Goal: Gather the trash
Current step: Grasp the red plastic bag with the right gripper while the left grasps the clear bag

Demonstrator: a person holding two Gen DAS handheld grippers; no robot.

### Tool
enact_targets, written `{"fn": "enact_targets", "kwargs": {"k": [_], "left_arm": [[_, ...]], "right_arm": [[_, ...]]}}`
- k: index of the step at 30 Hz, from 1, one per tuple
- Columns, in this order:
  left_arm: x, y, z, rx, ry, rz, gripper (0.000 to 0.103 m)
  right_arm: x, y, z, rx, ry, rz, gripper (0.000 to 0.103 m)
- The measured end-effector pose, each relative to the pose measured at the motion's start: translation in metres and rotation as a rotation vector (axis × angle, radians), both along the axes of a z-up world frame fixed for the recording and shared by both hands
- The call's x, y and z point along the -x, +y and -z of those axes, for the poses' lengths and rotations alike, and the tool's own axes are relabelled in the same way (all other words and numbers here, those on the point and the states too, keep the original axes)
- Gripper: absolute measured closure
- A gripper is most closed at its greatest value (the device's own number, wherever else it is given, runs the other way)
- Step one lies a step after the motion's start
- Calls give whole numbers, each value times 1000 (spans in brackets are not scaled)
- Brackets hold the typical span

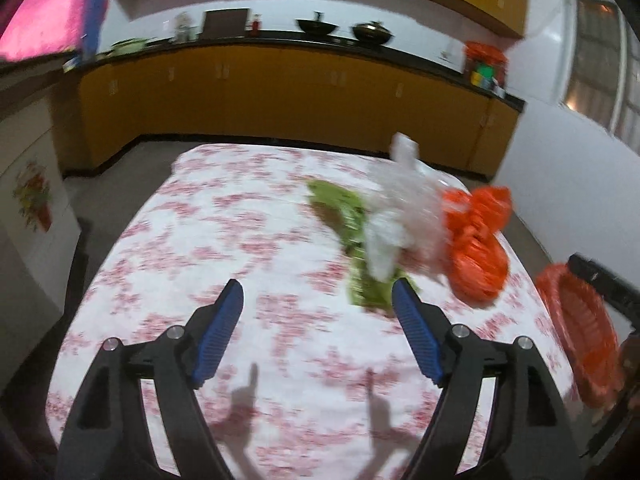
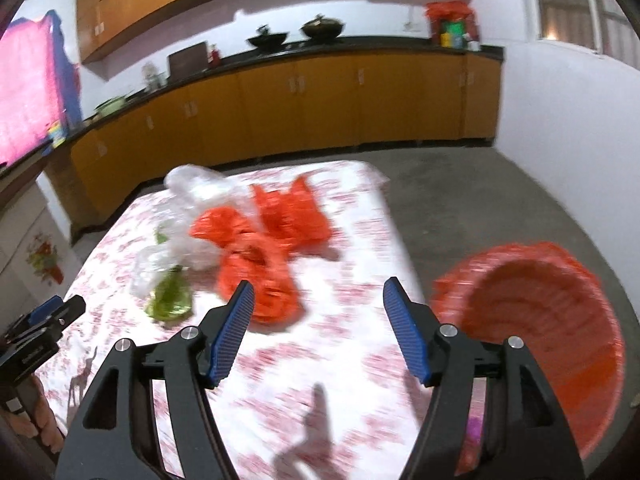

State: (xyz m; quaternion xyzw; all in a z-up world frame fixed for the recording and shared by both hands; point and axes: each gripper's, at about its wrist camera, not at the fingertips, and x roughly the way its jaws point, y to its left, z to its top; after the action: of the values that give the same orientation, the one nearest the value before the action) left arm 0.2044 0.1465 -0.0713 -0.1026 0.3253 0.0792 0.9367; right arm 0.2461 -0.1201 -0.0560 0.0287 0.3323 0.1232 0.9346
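A: What was found on the table (image 1: 192,240), from left to right?

B: The left gripper (image 1: 318,300) was held wide open and empty. A green wrapper (image 1: 352,220), clear plastic (image 1: 404,208) and orange bags (image 1: 476,236) were heaped further right. An orange bin (image 2: 552,320) was seen beside the table's right edge.

A: And the right gripper (image 2: 318,304)?

B: It was likewise spread wide, nothing gripped. The approach step was judged in hand; a descent onto the nearest orange bag, then a closing, would be called for.

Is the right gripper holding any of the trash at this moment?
No: the right gripper is open and empty above the table, with the orange plastic bag lying loose beyond its fingertips.
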Motion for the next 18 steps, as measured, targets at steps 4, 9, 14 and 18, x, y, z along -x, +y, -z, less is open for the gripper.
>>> {"fn": "enact_targets", "kwargs": {"k": [4, 9, 14, 18], "left_arm": [[4, 24, 0, 21, -10, -55, 25], [5, 44, 5, 23, -2, -85, 25], [2, 55, 12, 33, 9, -103, 25], [-1, 57, 17, 49, 22, -105, 25]], "right_arm": [[-17, 33, 8, 23, 2, -52, 36], [-40, 57, 26, 70, 11, -65, 32], [-53, 63, 40, 85, 37, -65, 25], [-61, 71, 50, 133, 74, -83, 25]]}}
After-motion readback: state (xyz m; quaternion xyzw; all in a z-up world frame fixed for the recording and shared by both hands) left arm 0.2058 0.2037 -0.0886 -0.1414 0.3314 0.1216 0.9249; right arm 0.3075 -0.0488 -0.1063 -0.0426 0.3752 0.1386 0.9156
